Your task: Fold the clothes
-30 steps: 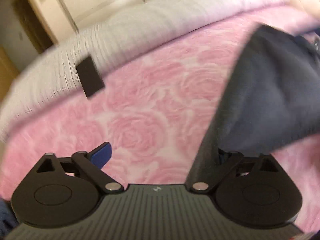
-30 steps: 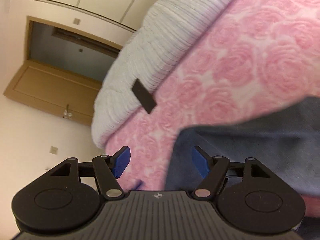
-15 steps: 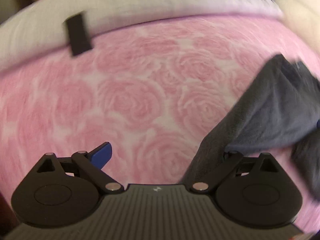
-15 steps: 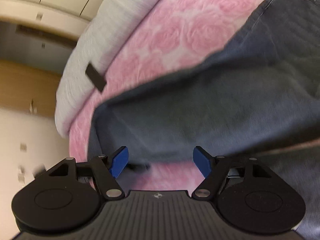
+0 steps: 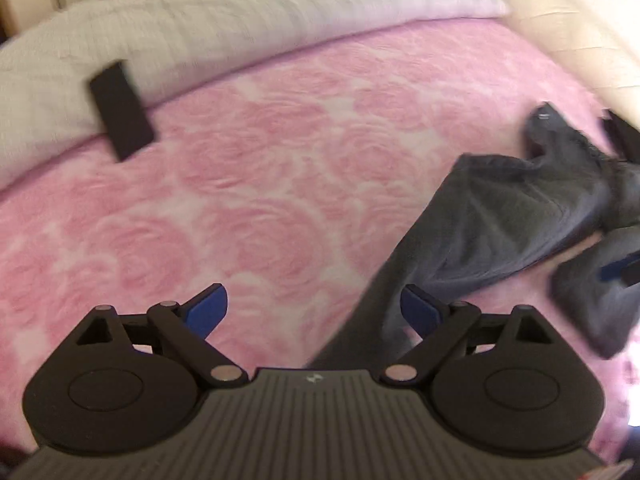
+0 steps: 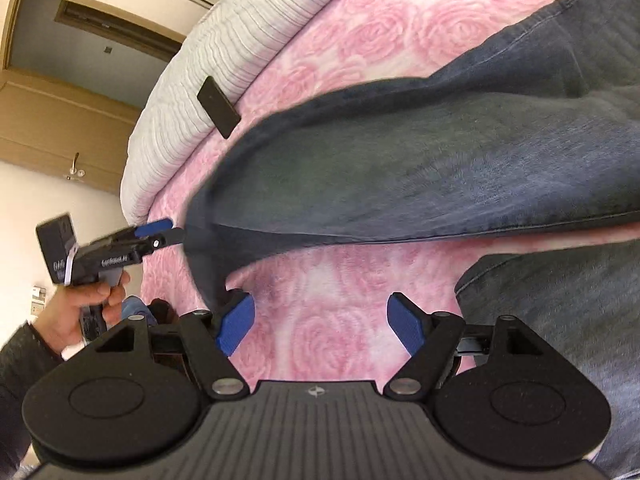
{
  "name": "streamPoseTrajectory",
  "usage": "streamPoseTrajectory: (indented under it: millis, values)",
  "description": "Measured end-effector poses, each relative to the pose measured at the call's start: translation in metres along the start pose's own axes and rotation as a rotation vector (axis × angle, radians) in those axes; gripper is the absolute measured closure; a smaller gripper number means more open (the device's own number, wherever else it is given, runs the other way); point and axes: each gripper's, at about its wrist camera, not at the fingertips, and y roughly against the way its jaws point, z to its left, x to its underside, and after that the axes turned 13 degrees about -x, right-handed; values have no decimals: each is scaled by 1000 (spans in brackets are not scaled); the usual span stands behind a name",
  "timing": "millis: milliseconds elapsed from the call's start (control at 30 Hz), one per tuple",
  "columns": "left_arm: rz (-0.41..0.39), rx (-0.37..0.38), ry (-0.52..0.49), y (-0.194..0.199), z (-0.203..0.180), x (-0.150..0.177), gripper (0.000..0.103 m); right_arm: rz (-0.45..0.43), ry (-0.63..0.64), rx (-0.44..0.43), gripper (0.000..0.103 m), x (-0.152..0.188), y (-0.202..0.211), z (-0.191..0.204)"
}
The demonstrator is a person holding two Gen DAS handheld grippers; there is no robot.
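Dark grey-blue jeans [image 6: 420,168] lie stretched across the pink rose blanket [image 6: 332,320], with a second leg [image 6: 560,320] at lower right. My right gripper [image 6: 320,324] stands open just above the blanket; a hanging fold of the jeans touches its left pad [image 6: 236,324]. In the left wrist view the jeans [image 5: 500,224] run from the right down between the fingers of my left gripper [image 5: 312,310], close to its right pad [image 5: 420,312]. That gripper is open. From the right wrist view, the left gripper [image 6: 160,230] sits at the jeans' near edge, held by a hand [image 6: 80,308].
A flat black rectangular object [image 5: 120,110] lies where the pink blanket [image 5: 260,200] meets a white ribbed quilt [image 5: 240,20]. The same black object [image 6: 218,106] also shows in the right wrist view. A wooden door [image 6: 60,120] stands beyond the bed's edge.
The jeans have slipped off my left gripper's right finger, so its blue pad now shows. The jeans now spread lower across the right wrist view, and the left gripper has come into sight there.
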Motion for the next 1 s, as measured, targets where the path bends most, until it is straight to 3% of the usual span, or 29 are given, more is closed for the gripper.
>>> streamPoseTrajectory:
  millis: [100,167,267,400,467,500,567,633,667,700,767,867,967,1000]
  values:
    - [-9,-106,-14,12,-8,21,11,-2,-8,11,26,3,2,-2]
    - [-23,-137,-39,21,-23,35,10,-2,-10,20,25,6,3,-3]
    - [-68,-148,-147,27,-67,58,4,10,-15,38,23,13,3,-6]
    - [-110,-147,-376,7,-138,88,3,26,-14,57,23,22,3,-7]
    - [-111,-210,-435,-11,-163,97,5,25,-8,72,23,24,5,-8]
    - [-104,-254,-441,-22,-171,100,10,24,-5,81,22,25,6,-8]
    - [-71,-305,-390,-39,-173,98,29,21,-8,101,22,28,8,-11]
    - [-37,-306,-310,-44,-160,92,70,21,-14,125,22,31,11,-15]
    - [-25,-306,-277,-39,-150,88,85,20,-17,139,22,33,14,-16]
    - [-27,-302,-253,-28,-139,84,92,18,-20,150,22,35,17,-17]
    - [-25,-250,-185,0,-107,75,94,8,-27,164,22,38,23,-17]
    - [34,-154,6,40,-31,56,96,-17,-30,163,22,40,30,-13]
    - [77,-160,128,58,42,35,96,-43,-32,162,22,41,36,-8]
    - [82,-176,153,56,58,28,89,-51,-33,161,22,42,38,-7]
